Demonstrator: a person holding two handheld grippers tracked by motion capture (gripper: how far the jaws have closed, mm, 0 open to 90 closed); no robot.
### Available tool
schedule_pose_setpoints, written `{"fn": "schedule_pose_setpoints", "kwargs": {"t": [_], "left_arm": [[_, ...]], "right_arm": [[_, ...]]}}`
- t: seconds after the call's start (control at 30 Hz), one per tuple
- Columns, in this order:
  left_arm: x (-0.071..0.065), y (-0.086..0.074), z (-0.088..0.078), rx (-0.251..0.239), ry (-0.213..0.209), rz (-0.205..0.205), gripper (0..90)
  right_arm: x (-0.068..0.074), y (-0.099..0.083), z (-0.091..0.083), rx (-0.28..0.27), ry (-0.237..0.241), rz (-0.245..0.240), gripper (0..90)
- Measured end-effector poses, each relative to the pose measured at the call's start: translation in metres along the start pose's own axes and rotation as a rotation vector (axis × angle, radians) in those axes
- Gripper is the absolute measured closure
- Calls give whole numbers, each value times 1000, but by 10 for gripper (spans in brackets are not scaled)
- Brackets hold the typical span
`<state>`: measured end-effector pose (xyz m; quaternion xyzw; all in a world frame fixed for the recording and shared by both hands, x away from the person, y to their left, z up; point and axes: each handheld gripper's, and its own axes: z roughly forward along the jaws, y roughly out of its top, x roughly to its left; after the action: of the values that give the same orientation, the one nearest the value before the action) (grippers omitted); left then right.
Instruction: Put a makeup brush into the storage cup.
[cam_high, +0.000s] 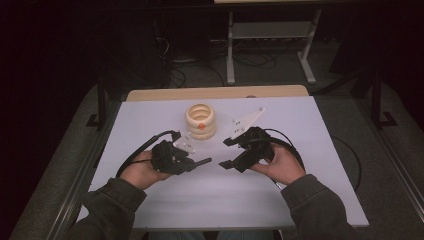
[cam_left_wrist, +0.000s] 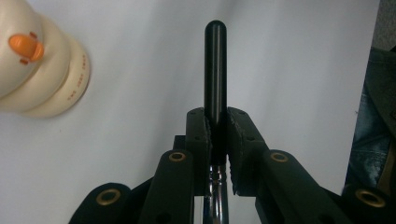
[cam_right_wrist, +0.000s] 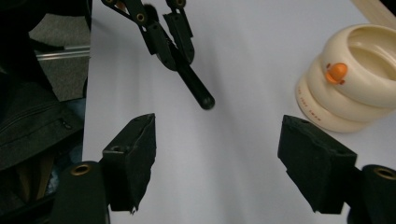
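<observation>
Clamping a black rod between closed jaws, the left gripper over the near-left part of the white table, pads pressed against the rod's lower stretch where black meets a shiny metal shank. Sticking out well beyond the pads, rounded tip forward, pointed across toward the right gripper in the high view. Seen again from the right gripper view, slanting down from the upper left with its tip hanging above bare tabletop, the left gripper gripping its far end. Standing wide apart, the right gripper's two black pads, nothing between them, only white surface in the gap; rod tip just beyond and between the pads, not touching either. Held low over the table, both grippers, each in a hand with a dark sleeve behind. Sitting farther back near the middle of the table, a cream stack of rings with an orange knob on its side, well apart from both grippers.
</observation>
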<state>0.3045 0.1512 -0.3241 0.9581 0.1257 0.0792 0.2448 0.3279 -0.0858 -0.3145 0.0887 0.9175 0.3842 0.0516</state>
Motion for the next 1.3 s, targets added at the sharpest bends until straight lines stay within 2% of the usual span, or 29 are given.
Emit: {"fn": "schedule_pose_setpoints", "kwargs": {"t": [0.17,0.37,0.57,0.8,0.87,0.9,0.97,1.0,1.3], "left_arm": [[-6,8,2,-12,-19,52,798],[-17,14,6,-5,-20,135,798],[-23,20,5,-16,-39,169,797],[-26,25,9,-14,-57,214,797],[-28,25,10,-27,-63,216,797],[-28,26,10,-23,-67,227,797],[-29,26,11,-28,-69,227,797],[-29,26,11,-20,-70,241,797],[-30,24,18,-33,-88,215,790]], "right_arm": [[-1,1,7,15,40,-11,326],[-1,-1,13,24,100,-31,437],[7,-1,18,47,146,-71,536],[11,-8,29,89,196,-89,641],[12,-8,30,94,202,-90,662],[12,-10,31,92,213,-94,707],[13,-11,30,89,220,-101,748],[13,-11,30,92,230,-107,770],[15,-17,33,106,245,-107,783]]}}
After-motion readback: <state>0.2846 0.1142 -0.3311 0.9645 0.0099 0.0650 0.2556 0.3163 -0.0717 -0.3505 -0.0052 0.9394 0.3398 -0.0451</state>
